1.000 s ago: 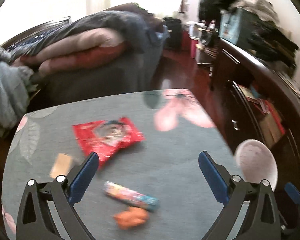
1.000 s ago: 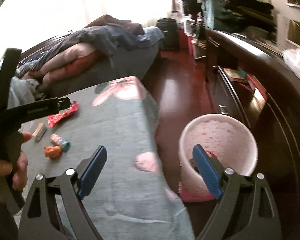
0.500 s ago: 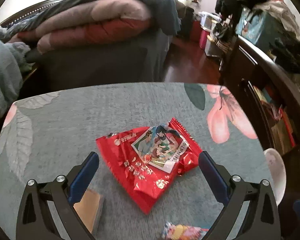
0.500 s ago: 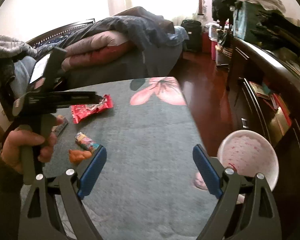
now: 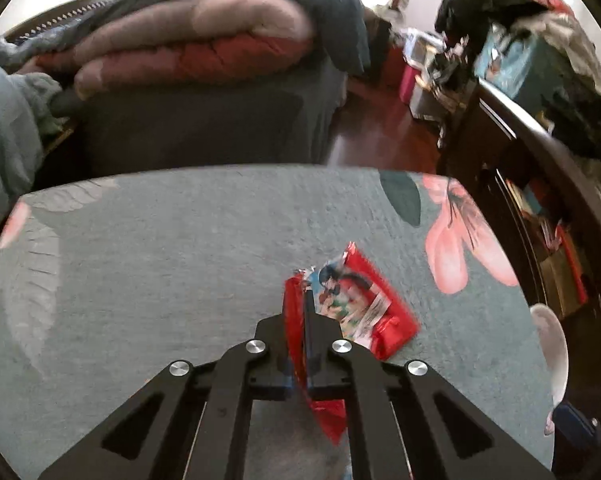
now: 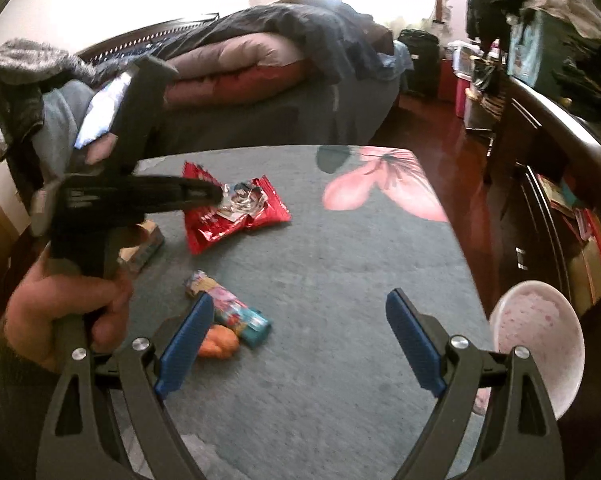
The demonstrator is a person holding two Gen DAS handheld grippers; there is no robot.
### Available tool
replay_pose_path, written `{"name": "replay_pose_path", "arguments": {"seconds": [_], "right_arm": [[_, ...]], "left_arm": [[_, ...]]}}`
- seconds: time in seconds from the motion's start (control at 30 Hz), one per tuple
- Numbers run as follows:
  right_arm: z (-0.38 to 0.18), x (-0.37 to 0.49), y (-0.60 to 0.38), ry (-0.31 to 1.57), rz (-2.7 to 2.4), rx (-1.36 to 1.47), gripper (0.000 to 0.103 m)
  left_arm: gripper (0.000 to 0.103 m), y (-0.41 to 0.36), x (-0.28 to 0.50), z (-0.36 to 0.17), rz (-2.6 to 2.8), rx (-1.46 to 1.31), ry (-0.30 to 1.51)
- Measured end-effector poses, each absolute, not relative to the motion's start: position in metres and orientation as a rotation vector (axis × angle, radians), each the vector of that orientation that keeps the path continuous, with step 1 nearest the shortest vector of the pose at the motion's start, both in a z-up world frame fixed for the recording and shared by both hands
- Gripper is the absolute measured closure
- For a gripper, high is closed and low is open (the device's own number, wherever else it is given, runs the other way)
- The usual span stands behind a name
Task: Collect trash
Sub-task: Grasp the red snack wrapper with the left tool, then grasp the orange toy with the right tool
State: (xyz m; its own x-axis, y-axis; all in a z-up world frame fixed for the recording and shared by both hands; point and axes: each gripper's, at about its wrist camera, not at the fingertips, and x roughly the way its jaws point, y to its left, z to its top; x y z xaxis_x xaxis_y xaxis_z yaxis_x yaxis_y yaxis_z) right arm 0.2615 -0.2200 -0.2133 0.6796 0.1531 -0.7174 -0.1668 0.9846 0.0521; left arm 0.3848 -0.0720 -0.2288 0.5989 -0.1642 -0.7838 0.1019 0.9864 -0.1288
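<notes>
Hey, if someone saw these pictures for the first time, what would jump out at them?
Most striking is the red snack bag on the grey floral cloth, pinched at one edge by the shut left gripper. Nearer the open right gripper lie a colourful wrapper and an orange scrap, with a pink bin beyond the table's right edge.

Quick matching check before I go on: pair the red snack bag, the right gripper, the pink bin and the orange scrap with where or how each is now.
1. red snack bag
2. right gripper
3. pink bin
4. orange scrap

a. beside the colourful tube wrapper
b. open, holding nothing
c. off the table's right edge
d. pinched in the left gripper

Pairs: 1-d, 2-b, 3-c, 4-a
</notes>
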Motion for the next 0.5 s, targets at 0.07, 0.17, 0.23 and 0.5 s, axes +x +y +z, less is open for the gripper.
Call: {"name": "replay_pose_path", "arguments": {"seconds": [0.07,0.17,0.23,0.5], "right_arm": [[-0.215,0.269,-0.211,0.822,0.19,-0.04,0.015],[-0.221,0.281,-0.197,0.849,0.201,-0.075,0.015],[-0.228,0.287,-0.19,0.866,0.19,-0.111,0.015],[-0.245,0.275,-0.183,0.929,0.187,-0.153,0.015]], "left_arm": [[0.099,-0.062,0.375,-0.217,-0.123,-0.066,0.872],[0.099,-0.046,0.361,-0.201,-0.108,-0.081,0.83],[0.099,-0.036,0.353,-0.193,-0.113,-0.095,0.813],[0.098,-0.021,0.337,-0.185,-0.128,-0.109,0.803]]}}
